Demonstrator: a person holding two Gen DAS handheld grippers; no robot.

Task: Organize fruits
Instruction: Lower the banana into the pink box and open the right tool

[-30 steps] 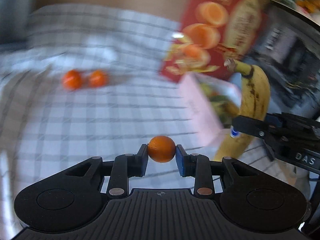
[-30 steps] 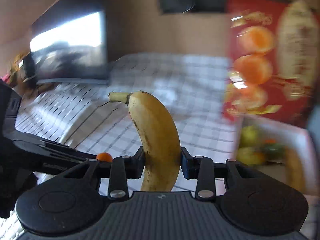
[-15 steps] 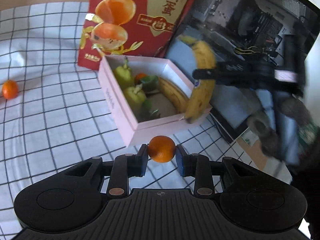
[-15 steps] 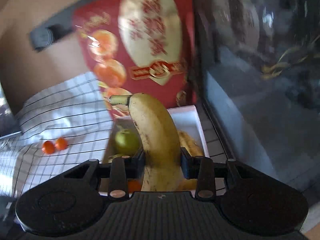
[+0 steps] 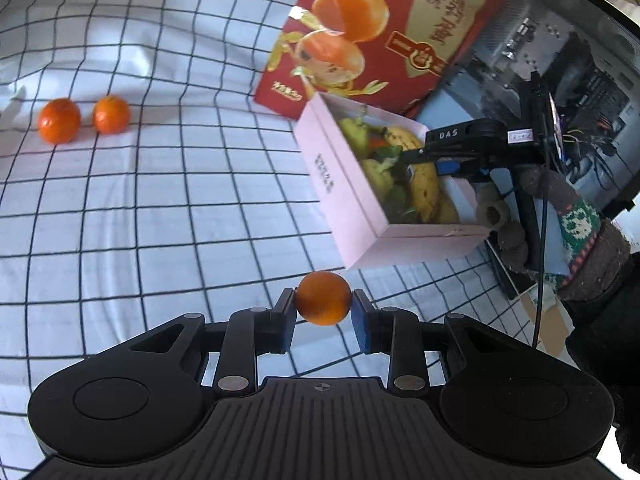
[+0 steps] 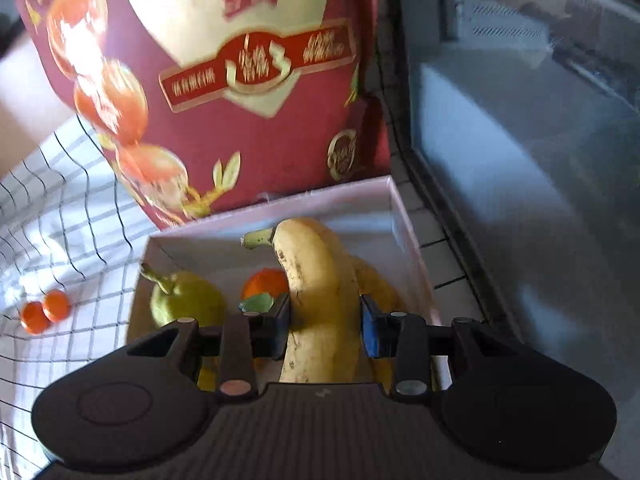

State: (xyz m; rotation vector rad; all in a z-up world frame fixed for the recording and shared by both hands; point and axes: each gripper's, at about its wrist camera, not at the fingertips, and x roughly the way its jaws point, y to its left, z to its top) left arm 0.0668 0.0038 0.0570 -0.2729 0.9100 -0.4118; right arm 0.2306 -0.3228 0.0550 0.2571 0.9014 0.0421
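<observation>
Left gripper fingers pinch mandarin; right gripper fingers clamp banana over pink box

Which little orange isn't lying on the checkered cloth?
The one pinched in the left hand-held gripper: that orange is held above the cloth. The other two oranges lie side by side on it, far off.

White cloth with a black grid; pink box; red carton with orange and gold print; orange tangerines; yellow banana with brown specks; a seemingly green pear.
</observation>
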